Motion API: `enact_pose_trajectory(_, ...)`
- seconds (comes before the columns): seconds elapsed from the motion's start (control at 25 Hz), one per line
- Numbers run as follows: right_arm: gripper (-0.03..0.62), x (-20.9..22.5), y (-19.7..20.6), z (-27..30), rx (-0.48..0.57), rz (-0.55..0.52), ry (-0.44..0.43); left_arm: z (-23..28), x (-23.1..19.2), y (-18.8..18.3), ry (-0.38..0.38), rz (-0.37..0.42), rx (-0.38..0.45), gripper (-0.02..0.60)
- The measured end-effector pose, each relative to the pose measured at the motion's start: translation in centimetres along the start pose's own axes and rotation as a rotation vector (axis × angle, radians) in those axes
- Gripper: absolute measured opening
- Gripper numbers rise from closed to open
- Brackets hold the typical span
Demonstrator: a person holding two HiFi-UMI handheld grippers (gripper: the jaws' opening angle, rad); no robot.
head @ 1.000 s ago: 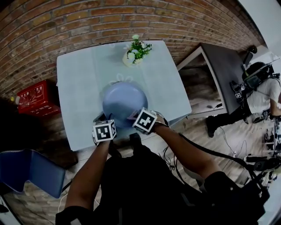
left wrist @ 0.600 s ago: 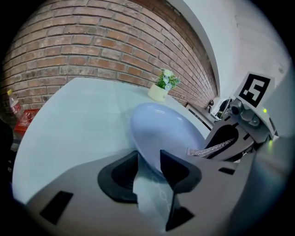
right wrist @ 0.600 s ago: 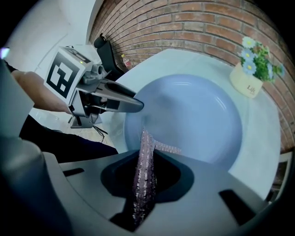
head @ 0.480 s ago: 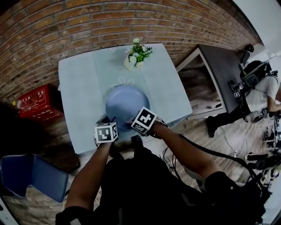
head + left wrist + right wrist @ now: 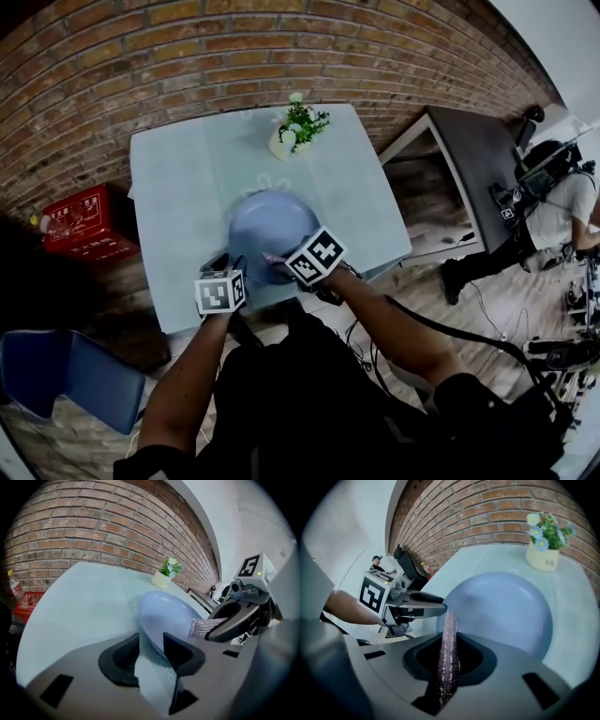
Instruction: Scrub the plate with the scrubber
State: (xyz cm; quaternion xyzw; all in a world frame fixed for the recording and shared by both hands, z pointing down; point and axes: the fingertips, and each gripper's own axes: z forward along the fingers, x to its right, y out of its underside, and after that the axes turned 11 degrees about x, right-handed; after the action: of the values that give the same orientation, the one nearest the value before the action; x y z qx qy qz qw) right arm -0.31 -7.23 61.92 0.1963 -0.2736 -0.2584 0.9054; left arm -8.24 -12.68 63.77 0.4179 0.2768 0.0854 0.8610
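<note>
Blue plate (image 5: 272, 223) mid-frame on the bench (image 5: 178, 187), flower pot (image 5: 292, 131) beyond.
Left gripper (image 5: 151, 651) jaws, just opened wider, stand spread astride its near rim; right gripper (image 5: 447, 660) jaws pinch the scrubber (image 5: 450, 625) beside it.

Plate (image 5: 272, 223): plain pale blue. Scrubber (image 5: 449, 639): glittery pink-silver weave. Table (image 5: 178, 178): pale mint, unpatterned. Wall (image 5: 141, 56): red-brown brick, light mortar lines. Pot (image 5: 541, 557): cream, with green leaves and pale flowers. Crate (image 5: 80, 225): red. Left gripper (image 5: 151, 640): grey body, black pads, black-on-white marker cube.
</note>
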Motion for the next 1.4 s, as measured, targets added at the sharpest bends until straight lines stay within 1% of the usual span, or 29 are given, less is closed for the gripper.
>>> enact_pose_trajectory(0.12,0.072,1.5,-1.5,-0.5,0.05,0.025,0.013,-0.6,0.2,-0.3,-0.01,0.002,0.016,0.172)
enact_pose_trajectory(0.28,0.072,3.5,-3.8,-0.4,0.111,0.02,0.044,-1.4,0.4,0.4,-0.04,0.004,0.009,0.172)
enact_pose_trajectory(0.4,0.072,5.2,-5.9,-0.5,0.166,0.012,0.079,-2.0,1.0,1.2,-0.072,-0.028,0.004,0.172)
enact_pose_trajectory(0.48,0.072,6.4,-7.5,-0.5,0.205,0.001,0.105,-2.1,1.6,1.8,-0.079,-0.053,-0.005,0.17)
enact_pose_trajectory(0.56,0.072,7.9,-8.9,-0.8,0.24,-0.012,0.137,-1.9,2.2,2.3,-0.095,-0.07,-0.008,0.14)
enact_pose_trajectory(0.64,0.072,9.0,-10.0,-0.8,0.263,-0.031,0.157,-1.8,2.4,2.4,-0.125,-0.086,0.004,0.123)
enact_pose_trajectory(0.84,0.072,10.7,-11.9,0.0,0.276,-0.132,0.197,-1.9,2.2,2.3,-0.189,-0.136,0.037,0.106)
enact_pose_trajectory(0.96,0.072,10.5,-12.3,1.2,0.294,-0.181,0.185,-1.9,2.2,2.0,-0.208,-0.128,0.052,0.101)
enact_pose_trajectory(1.08,0.071,9.9,-12.6,2.4,0.314,-0.162,0.152,-1.8,2.2,2.0,-0.233,-0.123,0.069,0.092)
enact_pose_trajectory(1.2,0.071,8.8,-12.6,3.8,0.289,-0.152,0.103,-2.1,1.9,2.1,-0.253,-0.152,0.094,0.083)
enact_pose_trajectory(1.4,0.071,8.0,-12.2,4.9,0.252,-0.17,0.061,-2.2,2.1,1.8,-0.265,-0.153,0.105,0.081)
